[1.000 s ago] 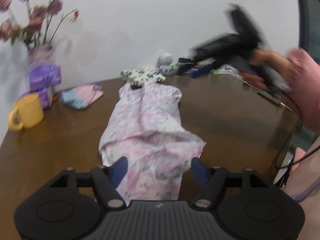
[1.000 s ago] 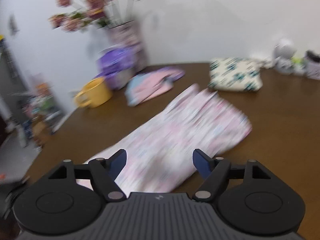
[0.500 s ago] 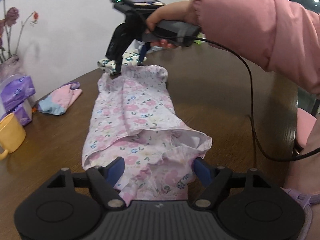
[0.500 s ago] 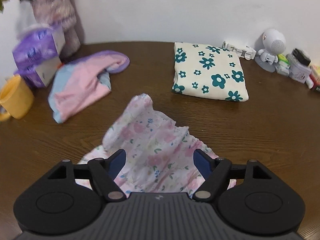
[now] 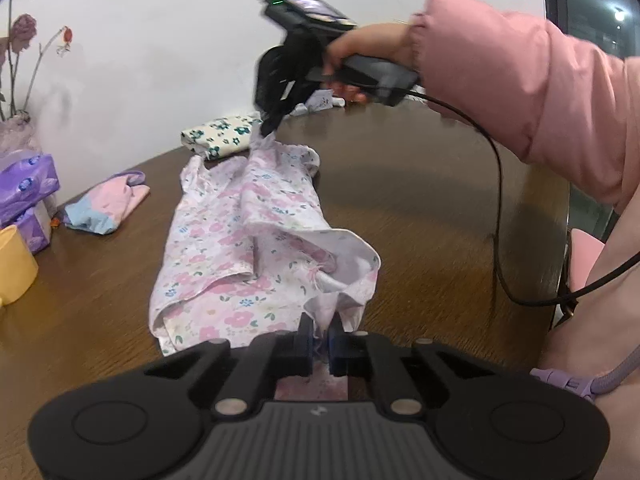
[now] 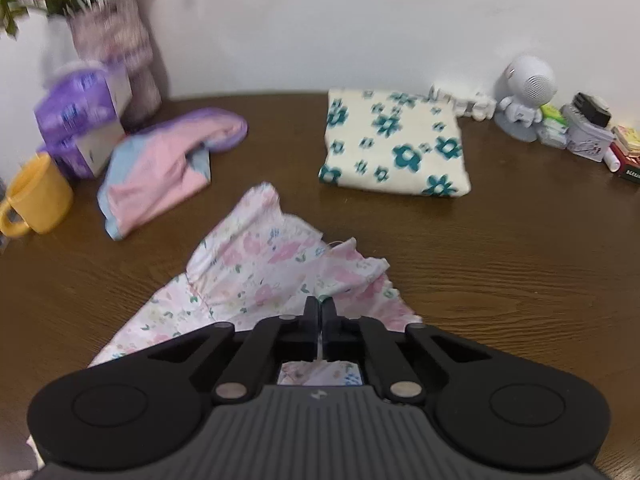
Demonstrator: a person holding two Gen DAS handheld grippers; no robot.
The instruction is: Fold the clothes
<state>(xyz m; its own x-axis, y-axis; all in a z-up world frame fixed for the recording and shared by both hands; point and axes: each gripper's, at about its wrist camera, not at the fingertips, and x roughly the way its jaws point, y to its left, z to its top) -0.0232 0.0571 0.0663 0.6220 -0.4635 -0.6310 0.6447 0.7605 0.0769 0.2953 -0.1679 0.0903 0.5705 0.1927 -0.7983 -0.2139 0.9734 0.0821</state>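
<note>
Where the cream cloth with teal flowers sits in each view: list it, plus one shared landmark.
Left wrist view: cream cloth lies far back, left of centre, near the wall.
Right wrist view: cream cloth lies upper centre-right, folded flat on the table.
Shared landmark: the pink and blue garment, to its left in both.

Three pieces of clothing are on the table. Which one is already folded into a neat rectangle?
The cream cloth with teal flowers, near the wall. The pink-and-blue garment lies crumpled; the pink floral garment is spread out.

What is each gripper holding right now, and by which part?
Both hold the pink floral garment. The left gripper pinches its near edge, at the bunched hem; the right gripper pinches the gathered edge at the opposite end.
</note>
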